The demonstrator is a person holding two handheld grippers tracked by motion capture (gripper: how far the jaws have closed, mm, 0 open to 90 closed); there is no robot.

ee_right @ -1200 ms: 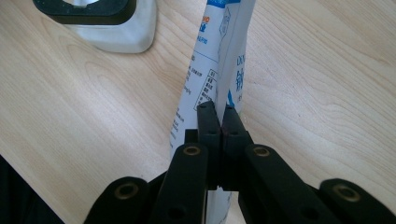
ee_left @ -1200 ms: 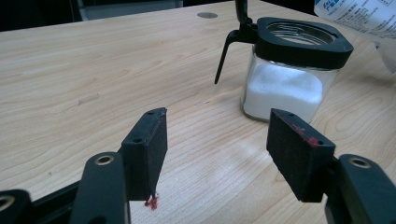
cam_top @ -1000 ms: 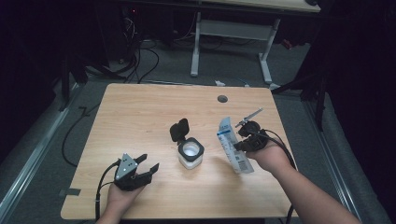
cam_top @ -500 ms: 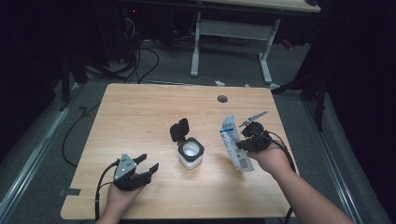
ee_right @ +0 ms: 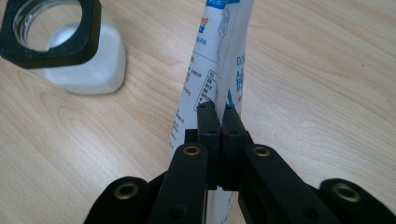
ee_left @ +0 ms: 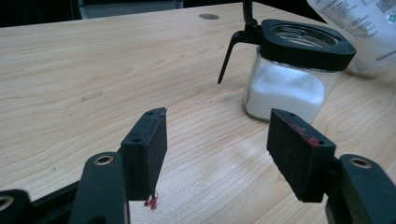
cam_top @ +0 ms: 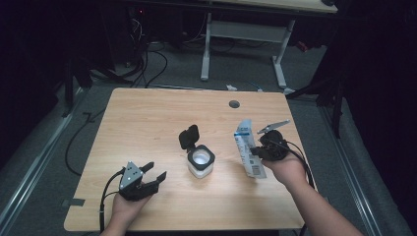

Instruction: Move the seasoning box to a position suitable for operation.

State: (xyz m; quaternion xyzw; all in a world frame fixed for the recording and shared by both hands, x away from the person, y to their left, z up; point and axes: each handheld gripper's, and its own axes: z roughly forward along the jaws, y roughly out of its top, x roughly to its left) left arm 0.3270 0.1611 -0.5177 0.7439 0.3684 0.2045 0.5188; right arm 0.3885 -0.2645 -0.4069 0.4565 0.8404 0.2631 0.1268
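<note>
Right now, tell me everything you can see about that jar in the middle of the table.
The jar is a small, squarish container of clear glass with rounded corners, standing upright on the wooden table. A black collar rings its mouth, and its hinged black lid is flipped open and stands up behind it. White granules fill roughly the lower half. Nothing touches it: the left gripper waits open to one side, and the white printed pouch is held up on the other.

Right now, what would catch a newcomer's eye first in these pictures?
Probably the white and blue pouch, held upright off the table's right side, pinched in the shut right tool. Next, mid-table, the square glass jar of white grains, its black flip lid standing open. The left tool rests open near the front left edge.
</note>
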